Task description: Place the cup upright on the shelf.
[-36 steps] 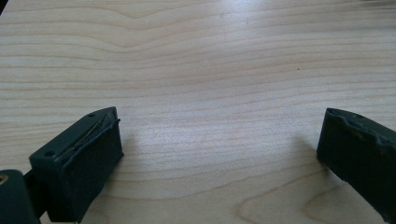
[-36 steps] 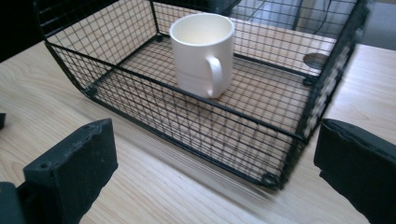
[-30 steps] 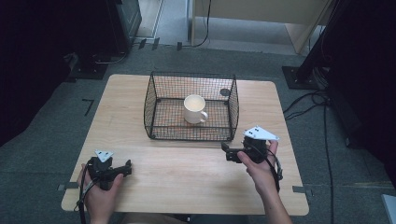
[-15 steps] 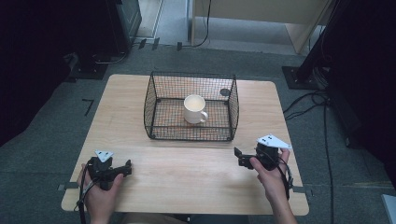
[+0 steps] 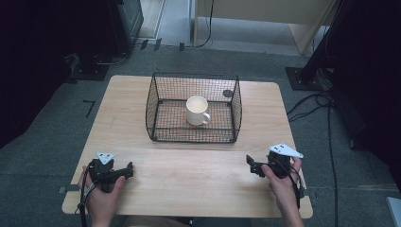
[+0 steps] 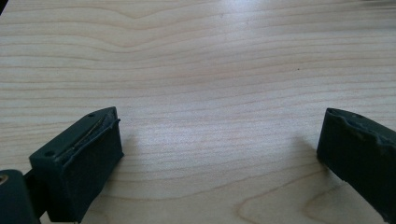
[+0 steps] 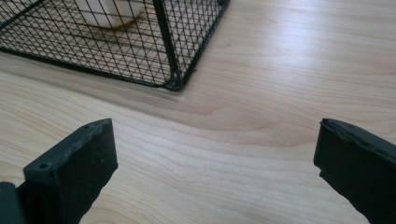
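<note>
Mug in wire basket, both grippers empty at the near edge

Mug (image 5: 197, 109), cream-white with its handle turned toward the right, stands upright on the floor of a black wire basket (image 5: 161, 92) that sits at the middle of the light wooden table (image 5: 189, 165), toward the far side. A small dark round object (image 5: 227, 93) lies beyond the basket's far right corner; what it is cannot be told.

The left gripper (image 5: 124, 170) rests in the person's left hand (image 5: 101, 196) near the table's near left corner, its jaws pointing right. In the left gripper view its two black jaws stand wide apart with bare wood grain between them.

The right gripper (image 5: 251, 165) is held in the right hand (image 5: 283, 187) near the near right edge, jaws pointing left. In the right gripper view its jaws are likewise spread wide and empty, and the basket's near corner and the mug's base show at the upper left, well apart from the jaws
</note>
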### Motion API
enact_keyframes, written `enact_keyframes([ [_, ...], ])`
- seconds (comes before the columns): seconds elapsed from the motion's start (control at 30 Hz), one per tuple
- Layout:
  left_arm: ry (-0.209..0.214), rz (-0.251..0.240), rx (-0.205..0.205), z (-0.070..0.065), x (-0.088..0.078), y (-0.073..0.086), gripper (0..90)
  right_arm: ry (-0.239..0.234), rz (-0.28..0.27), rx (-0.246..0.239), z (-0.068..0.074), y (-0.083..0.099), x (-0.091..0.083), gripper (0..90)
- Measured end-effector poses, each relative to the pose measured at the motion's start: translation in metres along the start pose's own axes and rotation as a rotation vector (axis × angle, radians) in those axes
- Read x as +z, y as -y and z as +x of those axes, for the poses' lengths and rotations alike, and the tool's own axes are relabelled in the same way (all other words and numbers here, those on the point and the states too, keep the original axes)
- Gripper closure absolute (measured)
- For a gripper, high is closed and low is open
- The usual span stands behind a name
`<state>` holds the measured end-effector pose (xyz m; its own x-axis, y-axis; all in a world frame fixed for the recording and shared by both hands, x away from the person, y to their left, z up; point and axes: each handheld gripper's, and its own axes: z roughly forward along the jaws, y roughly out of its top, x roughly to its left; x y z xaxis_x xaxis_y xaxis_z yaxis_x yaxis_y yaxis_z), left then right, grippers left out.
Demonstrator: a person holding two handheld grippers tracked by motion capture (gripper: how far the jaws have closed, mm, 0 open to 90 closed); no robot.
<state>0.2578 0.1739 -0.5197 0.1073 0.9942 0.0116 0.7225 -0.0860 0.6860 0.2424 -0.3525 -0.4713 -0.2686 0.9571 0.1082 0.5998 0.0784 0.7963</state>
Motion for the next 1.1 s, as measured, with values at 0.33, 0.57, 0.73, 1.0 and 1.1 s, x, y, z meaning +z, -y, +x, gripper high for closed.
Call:
enact_keyframes([
  [0.33,0.0,0.0,0.0,0.0,0.0,0.0,0.1,0.026,0.029,0.025,-0.013,0.019,0.001,0.0],
  [0.57,0.0,0.0,0.0,0.0,0.0,0.0,0.1,0.056,0.054,0.043,-0.024,0.033,0.001,0.0],
  [0.73,0.0,0.0,0.0,0.0,0.0,0.0,0.1,0.071,0.067,0.058,-0.033,0.043,-0.002,0.0],
  [1.0,0.0,0.0,0.0,0.0,0.0,0.0,0.1,0.122,0.107,0.061,-0.046,0.063,-0.006,0.0],
  [1.1,0.0,0.0,0.0,0.0,0.0,0.0,0.1,0.129,0.105,0.059,-0.05,0.068,-0.01,0.0],
])
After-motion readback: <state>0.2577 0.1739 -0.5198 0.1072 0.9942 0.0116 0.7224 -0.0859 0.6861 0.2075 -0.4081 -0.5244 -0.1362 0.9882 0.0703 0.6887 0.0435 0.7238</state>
